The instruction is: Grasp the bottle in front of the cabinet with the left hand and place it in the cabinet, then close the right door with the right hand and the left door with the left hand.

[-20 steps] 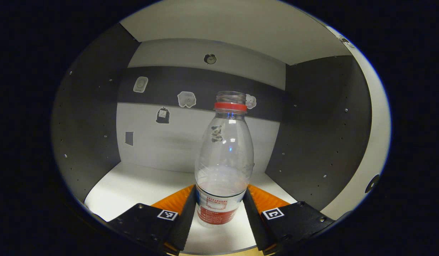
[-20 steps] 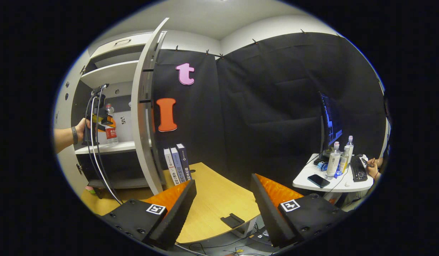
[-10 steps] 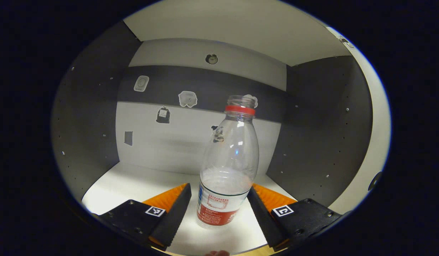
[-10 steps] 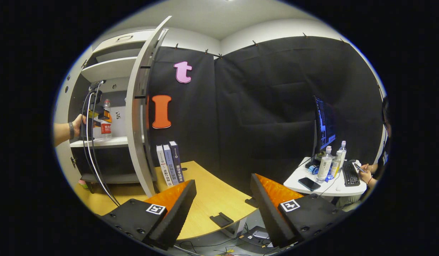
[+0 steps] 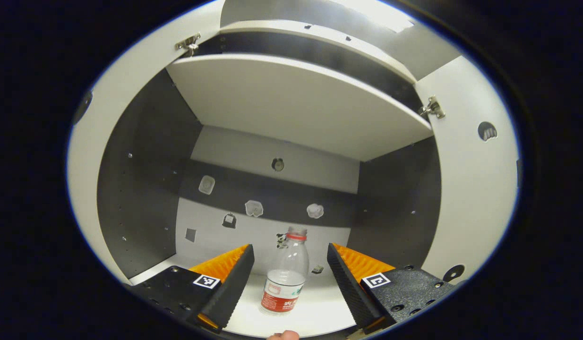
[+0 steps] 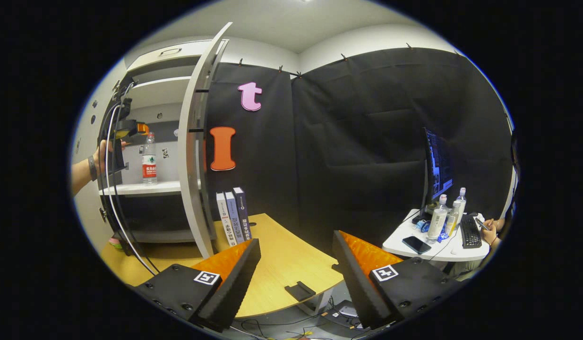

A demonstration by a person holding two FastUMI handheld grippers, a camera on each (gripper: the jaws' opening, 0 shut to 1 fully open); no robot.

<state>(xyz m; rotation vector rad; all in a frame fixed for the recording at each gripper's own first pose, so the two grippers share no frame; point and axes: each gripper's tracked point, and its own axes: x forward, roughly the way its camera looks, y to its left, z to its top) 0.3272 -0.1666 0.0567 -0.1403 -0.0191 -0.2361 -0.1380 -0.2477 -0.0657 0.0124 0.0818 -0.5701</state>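
Note:
A clear plastic bottle [image 5: 287,276] with a red neck ring and red label stands upright on the white cabinet shelf [image 5: 320,311]. My left gripper [image 5: 290,283] is open, pulled back out of the cabinet, with the bottle farther in between the lines of its fingers and untouched. In the right gripper view the bottle [image 6: 149,158] stands on the shelf [image 6: 135,189], and the left gripper [image 6: 131,127], held by a hand, hovers up and left of it. The right door [image 6: 197,141] stands wide open. My right gripper [image 6: 296,278] is open over the wooden table [image 6: 282,264], holding nothing.
Three books [image 6: 232,215] stand upright on the table beside the open door. A small black part [image 6: 300,291] lies near the table's front edge. A white side desk [image 6: 438,241] carries bottles, a phone, a keyboard and a monitor, with a person's hand by it. Cables [image 6: 121,226] hang from the left gripper.
My left gripper has let go of the bottle, drawn back out of the cabinet and risen. The bottle stays on the shelf. The right gripper has barely shifted.

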